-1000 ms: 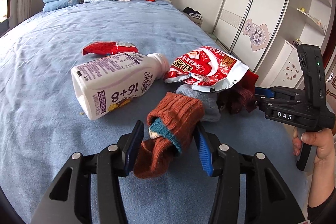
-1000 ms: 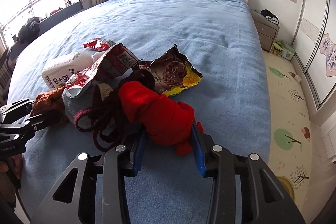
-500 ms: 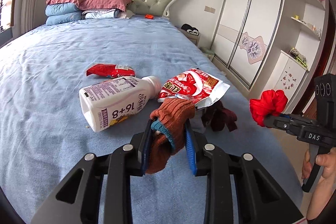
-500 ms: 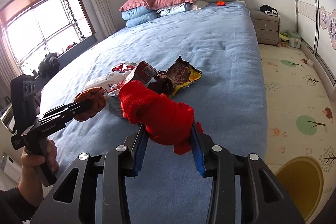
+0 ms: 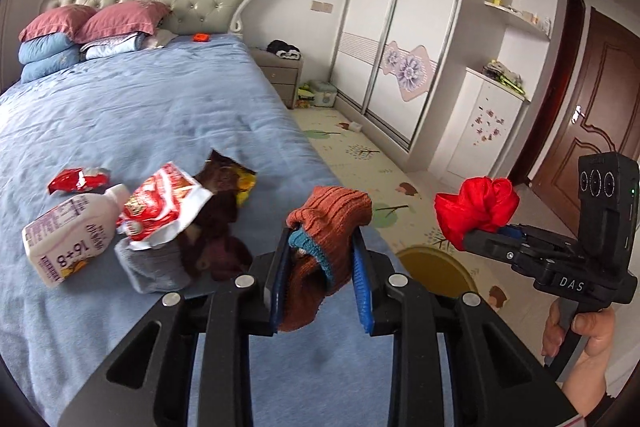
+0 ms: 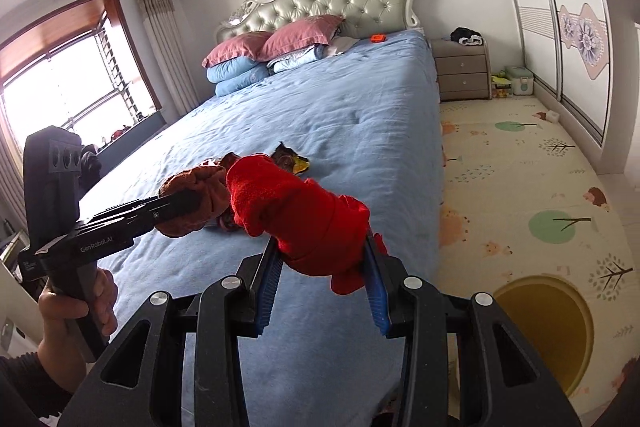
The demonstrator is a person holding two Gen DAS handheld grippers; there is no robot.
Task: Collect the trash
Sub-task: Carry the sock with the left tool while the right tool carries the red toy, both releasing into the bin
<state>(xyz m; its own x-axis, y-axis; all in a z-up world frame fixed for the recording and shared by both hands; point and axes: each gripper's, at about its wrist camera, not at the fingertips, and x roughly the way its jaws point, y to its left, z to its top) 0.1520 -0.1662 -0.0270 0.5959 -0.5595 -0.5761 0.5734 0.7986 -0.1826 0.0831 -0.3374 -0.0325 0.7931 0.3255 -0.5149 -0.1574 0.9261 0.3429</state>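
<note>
- Left gripper clamped on a rust-brown knitted sock with a teal cuff, held clear of the blue bed at its near right corner.
- Right gripper clamped on a red sock; bundle bulging above the blue pads, a loose end hanging below.
- Step in hand, as judged: carrying 2 socks off the bed so that only the trash is left to gather.
- Best done with both grips kept firm, the hanging ends kept from snagging on the bed edge, and the 2 loads held apart, since in the right wrist view the brown sock sits just beside the red one.
- Drop-off place for the socks not in view; cannot tell where it lies.
- Trash itself lying on the bed, left of the left gripper: white bottle on its side, red-and-white snack bag touching the bottle's neck, small red wrapper just behind the bottle, brown-and-yellow bag behind the snack bag.
- In the way of the later pickup: grey sock and dark maroon cloth partly under the snack bag, likely to drag along with it.
- Around: patterned play mat on the floor to the right, a round yellow patch on it close to the bed corner, bedside cabinet, sliding wardrobe, pillows at the headboard.
- Bed corner between the hands and the mat: worth a wide swing round it.
</note>
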